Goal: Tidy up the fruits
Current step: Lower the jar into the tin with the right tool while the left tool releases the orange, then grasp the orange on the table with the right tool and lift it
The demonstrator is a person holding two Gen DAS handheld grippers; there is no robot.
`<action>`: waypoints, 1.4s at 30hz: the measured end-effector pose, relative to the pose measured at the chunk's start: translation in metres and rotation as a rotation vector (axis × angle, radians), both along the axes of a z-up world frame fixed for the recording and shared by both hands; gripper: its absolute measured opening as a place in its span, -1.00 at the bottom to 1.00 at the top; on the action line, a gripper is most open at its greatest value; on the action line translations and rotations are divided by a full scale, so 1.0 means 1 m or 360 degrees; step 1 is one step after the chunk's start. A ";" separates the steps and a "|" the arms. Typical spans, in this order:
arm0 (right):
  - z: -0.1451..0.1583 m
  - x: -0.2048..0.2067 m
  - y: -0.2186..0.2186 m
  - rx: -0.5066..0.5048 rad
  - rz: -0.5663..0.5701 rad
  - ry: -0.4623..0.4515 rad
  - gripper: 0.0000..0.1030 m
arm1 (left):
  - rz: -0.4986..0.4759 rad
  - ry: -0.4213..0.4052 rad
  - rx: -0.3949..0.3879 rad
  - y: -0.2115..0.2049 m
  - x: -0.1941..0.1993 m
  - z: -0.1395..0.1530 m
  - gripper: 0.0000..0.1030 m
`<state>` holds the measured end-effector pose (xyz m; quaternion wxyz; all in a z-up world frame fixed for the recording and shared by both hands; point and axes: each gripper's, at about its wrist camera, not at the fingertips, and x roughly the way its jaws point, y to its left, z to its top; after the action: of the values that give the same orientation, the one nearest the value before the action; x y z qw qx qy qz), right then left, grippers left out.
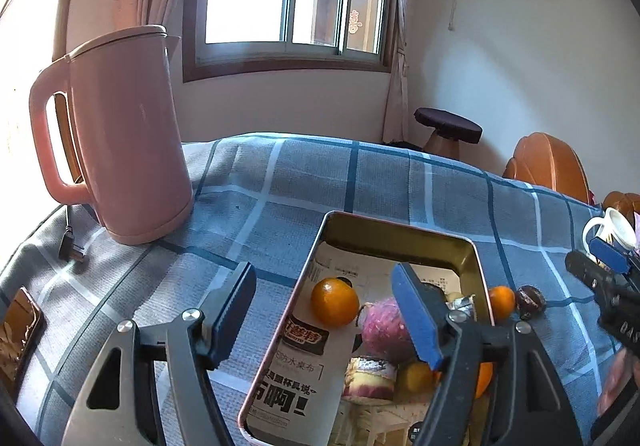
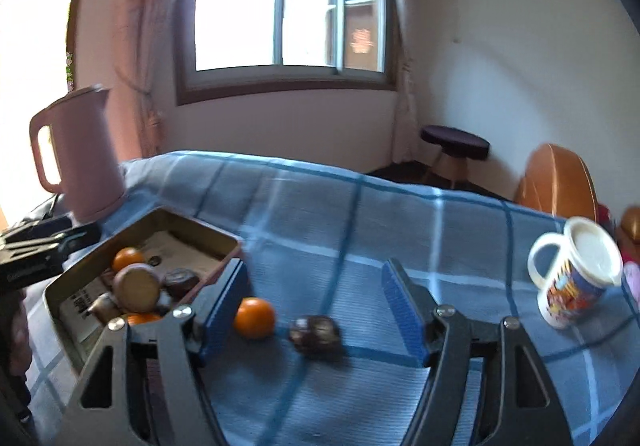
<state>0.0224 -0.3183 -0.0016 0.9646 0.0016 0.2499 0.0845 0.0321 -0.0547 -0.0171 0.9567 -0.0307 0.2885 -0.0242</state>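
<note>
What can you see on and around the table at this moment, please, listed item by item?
tin tray: one, gold inside, on the checked cloth, holding fruit and snacks on printed paper
oranges in the tray: at least two, orange
pink fruit: one, in the tray
loose orange: one, on the cloth just outside the tray
dark wrapped snack: one, brown, on the cloth beside the loose orange
kettle: one, pink, upright, far left of the table
mug: one, white with a colourful print, right side
tablecloth: one, blue-grey check
stool: one, dark seat, by the wall
left tool: open, over the tray
right tool: open, nothing gripped
</note>
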 end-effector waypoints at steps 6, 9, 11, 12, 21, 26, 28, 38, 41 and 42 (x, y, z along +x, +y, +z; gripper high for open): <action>-0.012 0.007 0.011 -0.0035 0.0079 0.0074 0.41 | -0.0027 0.0017 0.0012 -0.004 0.001 -0.002 0.40; -0.021 0.008 0.030 -0.0117 0.0158 0.0104 0.37 | -0.0039 0.0018 -0.0007 -0.003 0.000 -0.001 0.40; -0.027 0.009 0.037 -0.0157 0.0189 0.0124 0.36 | -0.0048 0.0021 -0.0013 -0.004 0.000 -0.002 0.40; -0.030 0.010 0.039 -0.0168 0.0208 0.0135 0.31 | -0.0053 0.0023 -0.0018 -0.004 0.000 -0.002 0.40; -0.044 0.029 0.059 -0.0277 0.0280 0.0285 0.08 | -0.0094 0.0051 -0.0018 -0.009 0.001 -0.005 0.40; -0.056 0.040 0.068 -0.0362 0.0317 0.0408 -0.16 | -0.0097 0.0058 -0.0019 -0.010 0.001 -0.006 0.40; -0.056 0.039 0.069 -0.0351 0.0322 0.0410 -0.17 | -0.0097 0.0059 -0.0020 -0.010 0.002 -0.006 0.40; -0.022 0.012 0.030 -0.0111 0.0205 0.0199 -0.17 | -0.0155 0.0001 0.0057 -0.040 -0.003 0.001 0.40; -0.011 0.006 -0.001 -0.0033 0.0046 0.0142 -0.17 | -0.0244 0.0009 0.0107 -0.066 -0.003 0.004 0.40; -0.010 0.007 -0.012 -0.0024 -0.0015 0.0145 -0.17 | -0.0273 0.0017 0.0113 -0.074 -0.002 0.005 0.40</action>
<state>0.0290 -0.3307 -0.0118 0.9526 -0.0006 0.2941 0.0780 0.0303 -0.1287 -0.0123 0.9500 0.0278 0.2959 -0.0955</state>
